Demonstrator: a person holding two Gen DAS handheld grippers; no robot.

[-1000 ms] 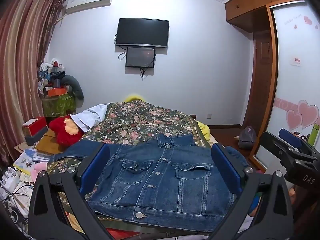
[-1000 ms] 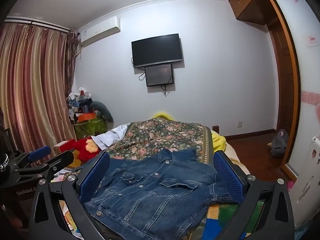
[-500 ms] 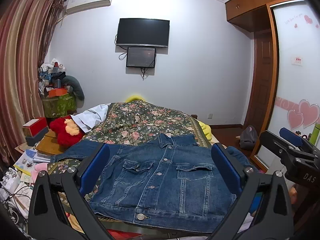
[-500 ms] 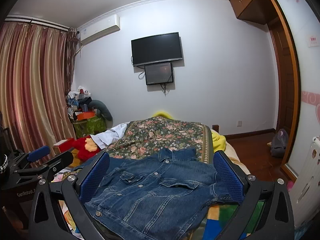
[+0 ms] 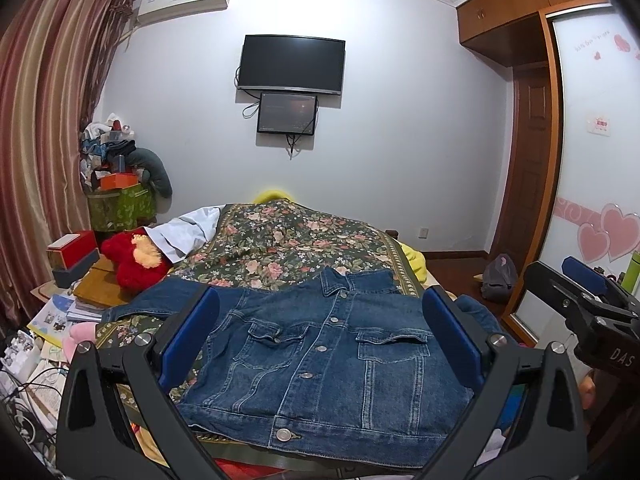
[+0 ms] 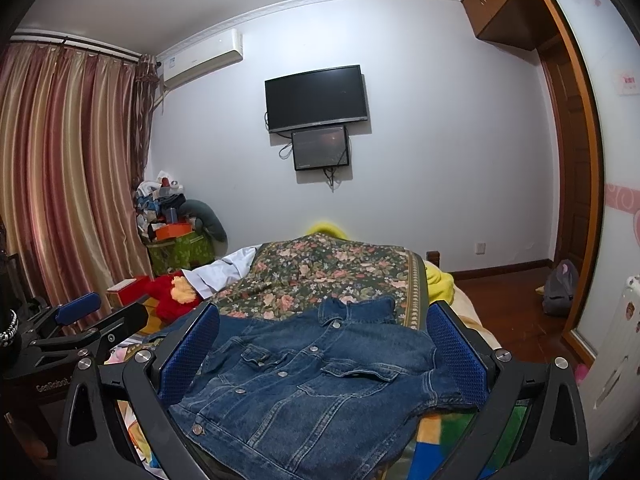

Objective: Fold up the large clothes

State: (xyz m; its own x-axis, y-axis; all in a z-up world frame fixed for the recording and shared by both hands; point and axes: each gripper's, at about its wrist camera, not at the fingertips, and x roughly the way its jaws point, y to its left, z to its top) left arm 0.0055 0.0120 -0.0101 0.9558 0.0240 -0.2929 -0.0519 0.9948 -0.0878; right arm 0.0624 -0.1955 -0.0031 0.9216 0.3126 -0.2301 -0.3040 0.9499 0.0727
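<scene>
A blue denim jacket (image 5: 328, 356) lies buttoned and face up on the near end of the bed, collar toward the far wall, one sleeve stretched out to the left (image 5: 160, 300). In the right wrist view the denim jacket (image 6: 312, 384) lies the same way. My left gripper (image 5: 320, 336) hovers above the jacket's lower half, open, with nothing between its blue pads. My right gripper (image 6: 324, 352) is open too, held over the jacket with its jaws wide apart. The right gripper (image 5: 580, 300) also shows at the right edge of the left wrist view; the left gripper (image 6: 80, 320) shows at the left edge of the right wrist view.
A floral bedspread (image 5: 288, 240) covers the bed beyond the jacket. A red plush toy (image 5: 132, 260), boxes and books crowd the left side. A yellow blanket (image 6: 436, 280) hangs at the bed's right edge. A wardrobe (image 5: 592, 160) and a bag on the floor (image 5: 498, 276) stand to the right.
Both views have shifted only slightly; the right wrist view sits a touch higher. The jacket lies as before and both grippers stay open.
</scene>
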